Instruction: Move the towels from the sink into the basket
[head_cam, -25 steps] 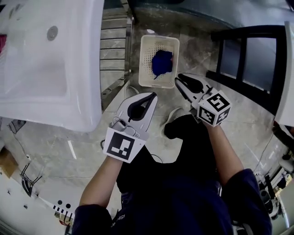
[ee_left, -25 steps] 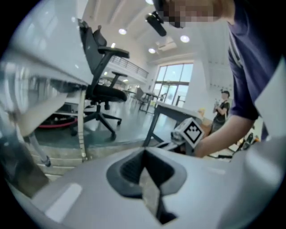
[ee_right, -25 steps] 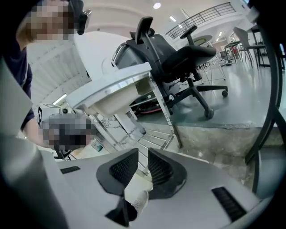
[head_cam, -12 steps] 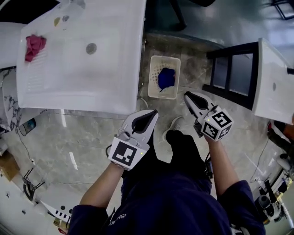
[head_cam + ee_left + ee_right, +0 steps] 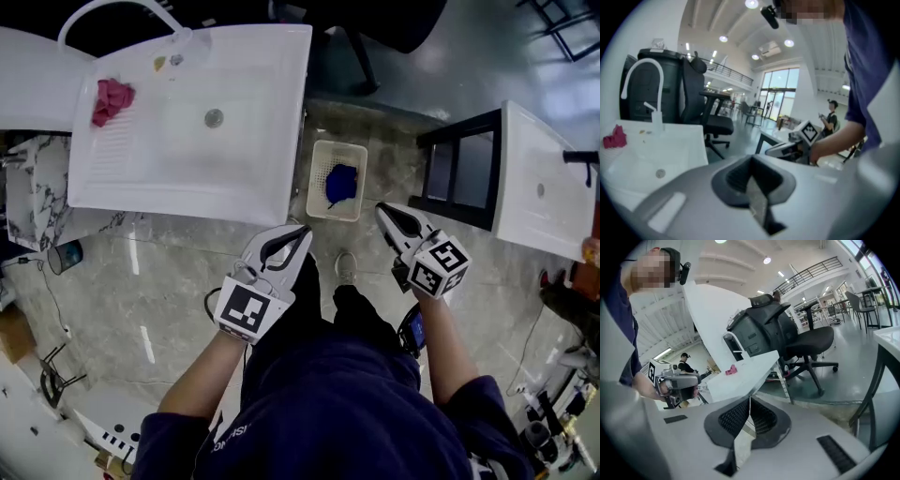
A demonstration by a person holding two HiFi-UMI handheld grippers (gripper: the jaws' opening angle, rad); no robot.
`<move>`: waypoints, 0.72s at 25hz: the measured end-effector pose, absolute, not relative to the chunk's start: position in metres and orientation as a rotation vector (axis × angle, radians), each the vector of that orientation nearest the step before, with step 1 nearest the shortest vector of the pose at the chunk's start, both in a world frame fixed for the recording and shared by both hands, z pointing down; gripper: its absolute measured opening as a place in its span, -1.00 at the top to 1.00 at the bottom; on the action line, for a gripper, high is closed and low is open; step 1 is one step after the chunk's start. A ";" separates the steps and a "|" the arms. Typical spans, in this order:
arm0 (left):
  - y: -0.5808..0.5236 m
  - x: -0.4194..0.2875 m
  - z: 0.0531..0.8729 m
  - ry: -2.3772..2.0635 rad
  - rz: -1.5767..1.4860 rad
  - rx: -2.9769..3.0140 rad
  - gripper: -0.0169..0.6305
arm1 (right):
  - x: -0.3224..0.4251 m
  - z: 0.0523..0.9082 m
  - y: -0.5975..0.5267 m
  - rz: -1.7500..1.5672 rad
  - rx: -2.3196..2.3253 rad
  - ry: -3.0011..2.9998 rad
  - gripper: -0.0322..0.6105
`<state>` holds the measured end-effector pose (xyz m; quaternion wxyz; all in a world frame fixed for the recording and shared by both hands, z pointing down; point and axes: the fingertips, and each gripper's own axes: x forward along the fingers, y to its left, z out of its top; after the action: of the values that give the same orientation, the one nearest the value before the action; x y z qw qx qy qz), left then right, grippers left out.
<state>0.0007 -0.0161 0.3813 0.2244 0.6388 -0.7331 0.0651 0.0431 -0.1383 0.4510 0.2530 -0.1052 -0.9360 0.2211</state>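
A pink towel (image 5: pixel 112 99) lies on the ribbed left end of the white sink (image 5: pixel 262 112); it also shows in the left gripper view (image 5: pixel 615 137) and the right gripper view (image 5: pixel 731 369). A blue towel (image 5: pixel 341 184) lies in the cream basket (image 5: pixel 319 155) on the floor beside the sink. My left gripper (image 5: pixel 305 231) (image 5: pixel 751 159) is shut and holds nothing, in the air to the sink's near right. My right gripper (image 5: pixel 382 208) (image 5: pixel 750 400) hangs just this side of the basket; its jaws have just been closing, with nothing between them.
A black office chair (image 5: pixel 375 28) stands beyond the sink and basket. A black-framed table with a white top (image 5: pixel 534 169) is at the right. The curved tap (image 5: pixel 112 9) rises at the sink's far edge. Another person (image 5: pixel 830 117) stands far off.
Both grippers have risen well above the floor, so basket and sink look smaller. The whole sink with the pink towel has come into view. The right jaws have closed.
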 end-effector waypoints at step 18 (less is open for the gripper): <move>-0.022 0.117 0.295 -2.220 0.298 1.631 0.94 | 0.131 0.421 -0.161 0.816 -0.789 -2.453 0.88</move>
<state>0.1169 -0.0217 0.2948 0.1845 0.5785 -0.7875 0.1057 0.1306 -0.1614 0.4210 0.2174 -0.2848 -0.8858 0.2948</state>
